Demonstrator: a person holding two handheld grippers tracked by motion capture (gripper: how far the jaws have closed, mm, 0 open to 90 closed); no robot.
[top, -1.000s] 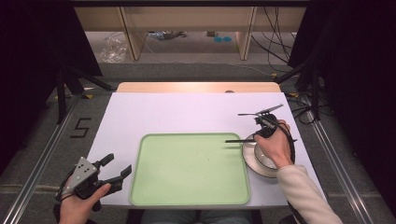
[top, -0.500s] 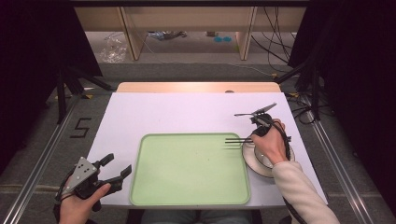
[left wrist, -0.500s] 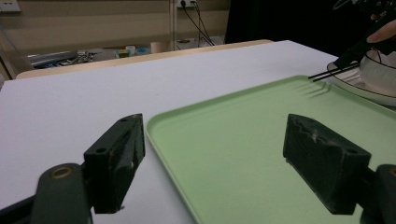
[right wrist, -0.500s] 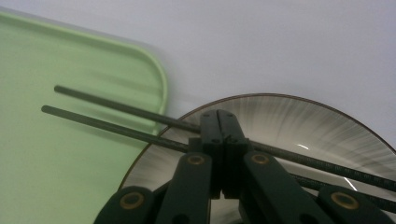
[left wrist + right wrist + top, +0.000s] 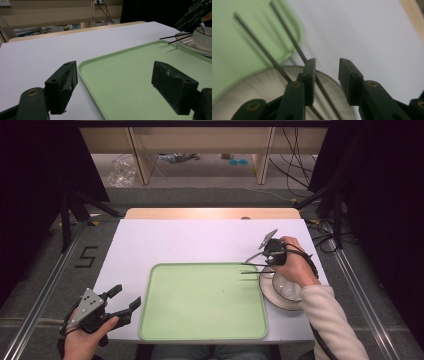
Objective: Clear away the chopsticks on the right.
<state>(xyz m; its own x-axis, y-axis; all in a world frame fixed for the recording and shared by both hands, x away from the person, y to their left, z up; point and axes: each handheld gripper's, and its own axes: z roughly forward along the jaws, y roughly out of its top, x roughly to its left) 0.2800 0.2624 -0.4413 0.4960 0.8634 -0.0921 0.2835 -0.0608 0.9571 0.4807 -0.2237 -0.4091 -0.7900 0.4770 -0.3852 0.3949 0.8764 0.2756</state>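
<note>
Resting across the plate (image 5: 283, 296), the chopsticks (image 5: 254, 268) lie just beside the right tongs (image 5: 326, 72).
Their tips reach over the green tray (image 5: 200, 300); the right tongs' jaws have just been opening, nothing between them. The left tongs (image 5: 125, 300) gape wide, empty.

The right gripper (image 5: 326, 75) just opened, apparently releasing the chopsticks (image 5: 255, 268).

Chopsticks (image 5: 287, 42) under right gripper (image 5: 327, 75), tips over tray (image 5: 200, 302) edge; plate (image 5: 280, 295) beneath, bowl (image 5: 286, 287) on it; left gripper (image 5: 122, 302) left of tray.
</note>
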